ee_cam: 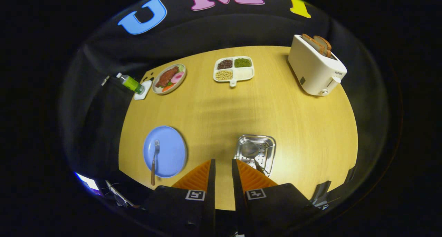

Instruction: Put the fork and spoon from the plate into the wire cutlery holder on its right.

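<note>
Blue plate [169,150] left of my empty, slightly parted gripper [223,168] holds the fork [155,161], which could skid when pinched.

Gripper [222,166] is hanging above the table's [214,112] near edge, fingers standing slightly apart with nothing between them. Plate [171,145] is lying just left of the fingers, fork [155,159] resting on it, handle overhanging the near rim. Cutlery holder [267,142] is sitting just right of the fingers, spoon [250,150] lying in it. Beyond, along the far side: bottle [130,83] seemingly on a coaster [144,92], food plate [169,79] beside it, divided tray [234,70] mid-table, toaster [316,69] far right holding bread slices [319,43].
</note>
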`<state>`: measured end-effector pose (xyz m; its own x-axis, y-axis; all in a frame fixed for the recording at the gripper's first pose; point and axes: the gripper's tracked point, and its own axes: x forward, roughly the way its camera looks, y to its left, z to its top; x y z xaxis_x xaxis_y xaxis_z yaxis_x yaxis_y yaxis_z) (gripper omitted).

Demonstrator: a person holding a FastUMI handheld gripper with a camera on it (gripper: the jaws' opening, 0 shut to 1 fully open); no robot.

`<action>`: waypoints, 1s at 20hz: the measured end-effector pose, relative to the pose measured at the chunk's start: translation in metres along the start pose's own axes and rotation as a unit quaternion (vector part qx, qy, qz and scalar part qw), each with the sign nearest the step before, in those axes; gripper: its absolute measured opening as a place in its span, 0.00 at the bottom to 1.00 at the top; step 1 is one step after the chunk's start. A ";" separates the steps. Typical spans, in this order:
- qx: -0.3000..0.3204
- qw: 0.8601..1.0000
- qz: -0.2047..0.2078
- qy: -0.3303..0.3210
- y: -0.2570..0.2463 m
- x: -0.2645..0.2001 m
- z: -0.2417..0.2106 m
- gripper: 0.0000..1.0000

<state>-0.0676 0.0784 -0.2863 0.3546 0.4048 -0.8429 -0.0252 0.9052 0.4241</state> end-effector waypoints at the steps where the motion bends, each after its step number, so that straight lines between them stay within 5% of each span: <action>1: -0.005 1.000 0.011 -0.001 0.017 -0.002 -0.002 0.30; 4: -0.031 0.999 0.043 0.006 0.073 0.000 -0.017 0.44; 10: -0.047 0.992 0.103 0.054 0.181 0.038 -0.062 0.51; 20: -0.062 0.990 0.066 0.104 0.223 0.126 -0.115 0.51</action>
<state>-0.1363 0.3459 -0.3361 0.1404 0.5271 -0.8382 -0.1784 0.8462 0.5022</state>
